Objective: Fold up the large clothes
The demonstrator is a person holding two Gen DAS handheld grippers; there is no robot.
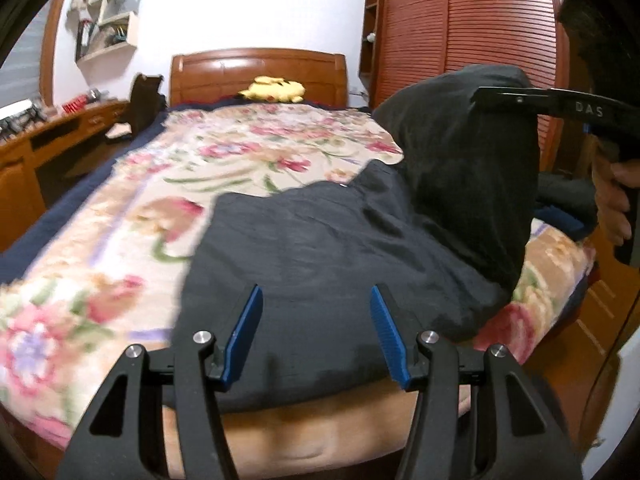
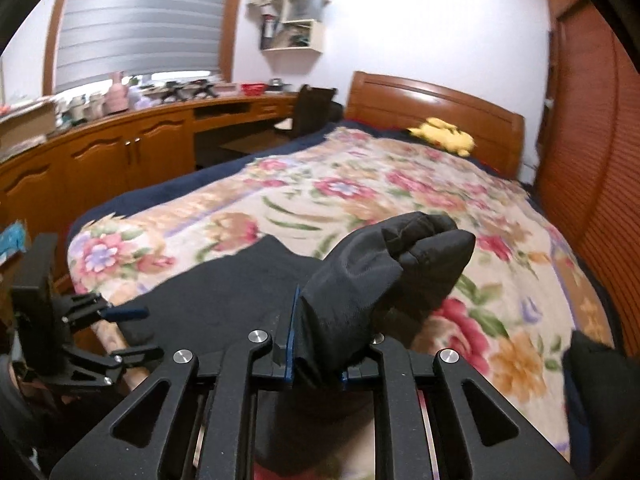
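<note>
A large black garment (image 1: 320,240) lies spread at the near end of a bed with a floral cover (image 1: 200,168). My left gripper (image 1: 316,308) hangs just above the garment's near edge, its blue pads (image 1: 246,320) apart with nothing between them. In the right wrist view this left gripper (image 2: 140,332) stands open at the garment's left side. My right gripper (image 2: 324,320) is shut on a bunched fold of the black cloth (image 2: 380,264) and holds it lifted off the bed. From the left wrist view the right gripper (image 1: 492,98) grips the raised flap (image 1: 472,168) at the upper right, with a hand (image 1: 616,200) on its handle.
A yellow plush toy (image 1: 274,89) lies by the wooden headboard (image 1: 256,68). Red-brown louvred wardrobe doors (image 1: 460,20) run along the right of the bed. A wooden desk and cabinets (image 2: 120,148) with a chair (image 2: 312,108) stand to the left. More dark clothing (image 2: 600,380) lies at the bed's right edge.
</note>
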